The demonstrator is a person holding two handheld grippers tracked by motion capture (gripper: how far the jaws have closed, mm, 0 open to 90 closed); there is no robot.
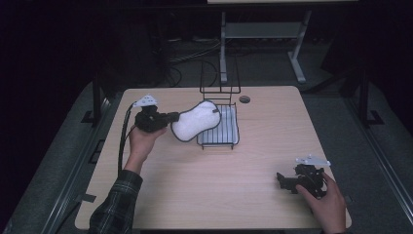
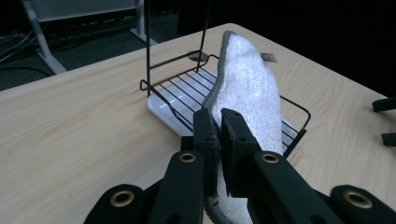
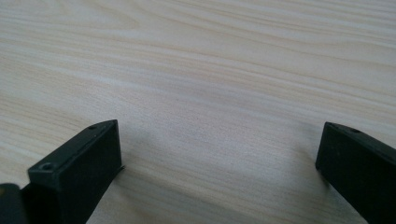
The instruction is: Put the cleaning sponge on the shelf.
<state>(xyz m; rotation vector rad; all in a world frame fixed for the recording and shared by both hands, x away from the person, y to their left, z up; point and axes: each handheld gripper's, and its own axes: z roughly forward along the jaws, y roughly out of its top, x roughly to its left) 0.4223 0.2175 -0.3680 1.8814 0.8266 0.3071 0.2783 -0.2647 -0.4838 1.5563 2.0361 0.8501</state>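
A white peanut-shaped sponge cloth (image 1: 196, 120) with a grey edge hangs in the air, its far end over the left side of a black wire rack (image 1: 229, 141) on a white tray. My left gripper (image 1: 171, 117) is shut on the cloth's near end. In the left gripper view the two jaws pinch the cloth (image 2: 247, 88) edge-on, with the rack (image 2: 177, 88) beyond it. My right gripper (image 1: 281, 180) rests low at the table's front right, held by a hand. Its jaws stand wide apart over bare wood (image 3: 210, 93) in the right gripper view, nothing between them.
The rack has a tall wire back frame (image 1: 219, 78) at the table's far edge. A small dark round disc (image 1: 244, 99) lies to the right of it. A grey desk frame (image 1: 263, 34) stands on the floor beyond the table.
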